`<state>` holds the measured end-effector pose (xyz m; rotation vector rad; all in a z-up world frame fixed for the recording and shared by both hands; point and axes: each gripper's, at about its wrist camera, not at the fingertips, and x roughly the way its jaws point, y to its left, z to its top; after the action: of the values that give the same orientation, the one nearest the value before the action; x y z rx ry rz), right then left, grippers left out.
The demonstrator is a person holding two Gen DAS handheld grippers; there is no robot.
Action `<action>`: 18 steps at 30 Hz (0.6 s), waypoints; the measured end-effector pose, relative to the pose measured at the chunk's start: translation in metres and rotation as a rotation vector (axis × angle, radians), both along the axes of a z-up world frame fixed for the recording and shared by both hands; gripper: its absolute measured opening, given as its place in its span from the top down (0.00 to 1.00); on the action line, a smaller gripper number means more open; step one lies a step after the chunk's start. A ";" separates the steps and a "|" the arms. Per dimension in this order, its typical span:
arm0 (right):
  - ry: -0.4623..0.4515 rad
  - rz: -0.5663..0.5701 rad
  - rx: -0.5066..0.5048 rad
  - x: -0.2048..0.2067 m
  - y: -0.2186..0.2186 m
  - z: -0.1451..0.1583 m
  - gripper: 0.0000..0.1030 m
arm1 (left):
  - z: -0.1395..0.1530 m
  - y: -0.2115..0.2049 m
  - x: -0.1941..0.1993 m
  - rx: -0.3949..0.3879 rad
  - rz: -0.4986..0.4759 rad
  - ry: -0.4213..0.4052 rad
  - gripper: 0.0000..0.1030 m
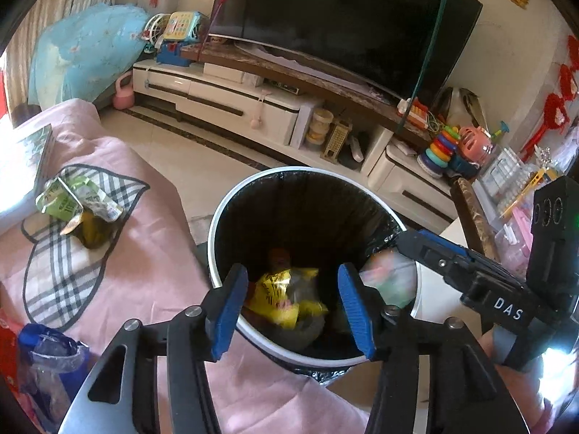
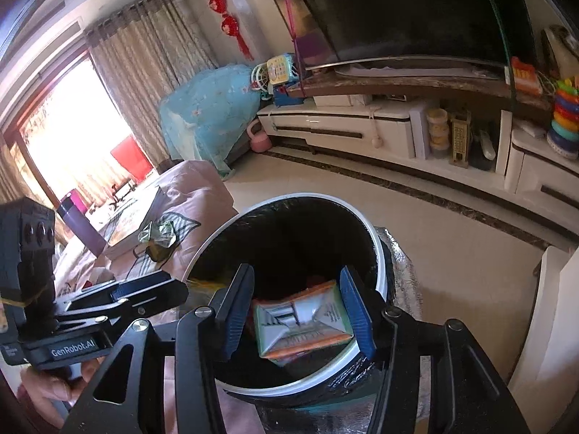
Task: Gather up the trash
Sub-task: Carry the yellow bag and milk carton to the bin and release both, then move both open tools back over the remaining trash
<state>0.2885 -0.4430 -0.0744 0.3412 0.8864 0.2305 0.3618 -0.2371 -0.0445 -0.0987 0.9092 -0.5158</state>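
Hovering pose: both hand-held grippers hang over the mouth of the trash bin (image 1: 217, 231), tilted down into it, side by side.
Left hand-held gripper (image 1: 293, 305): fingers spread wide, nothing between the blue pads (image 1: 228, 311); it touches nothing (seen through the gap, a yellow wrapper (image 1: 275, 296) lies on the bin floor).
Right hand-held gripper (image 2: 296, 307): fingers spread wide to either side of a small carton (image 2: 302, 325), white and green with orange edging. The right pad (image 2: 356, 314) sits at the carton's edge, while a narrow gap shows beside the left one; whether the carton is gripped or loose I cannot tell.
Carton position: inside the bin's rim, above the black liner (image 2: 289, 238).
Right hand-held gripper from the left view (image 1: 448, 256): reaches in from the right across the rim, a blurred pale item (image 1: 391, 278) at its tip.
Trash bin: white rim, black bag liner, standing beside the pink-covered sofa (image 1: 152, 260).
Remaining trash: crumpled green cartons (image 1: 77, 199) rest on a plaid cloth (image 1: 65, 271) on the sofa, well apart from the bin; a blue wrapper (image 1: 50, 350) lies nearer the camera's left edge.
Farther back: TV stand (image 1: 231, 105) with a dark television (image 1: 347, 25) above it, across the tiled floor (image 1: 188, 166).
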 end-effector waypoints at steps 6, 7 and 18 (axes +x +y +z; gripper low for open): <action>-0.023 -0.021 0.014 -0.012 -0.002 0.010 0.39 | -0.001 0.019 -0.015 -0.026 0.026 0.006 0.49; -0.031 -0.028 0.022 -0.017 -0.002 0.013 0.32 | -0.001 0.023 -0.020 -0.030 0.032 0.006 0.49; -0.042 -0.005 0.084 -0.056 0.044 0.022 0.07 | 0.004 0.103 -0.106 -0.041 0.150 0.039 0.44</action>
<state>0.2326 -0.3989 -0.0528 0.4154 0.8355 0.2706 0.2559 -0.1339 -0.0405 -0.2133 0.9217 -0.3943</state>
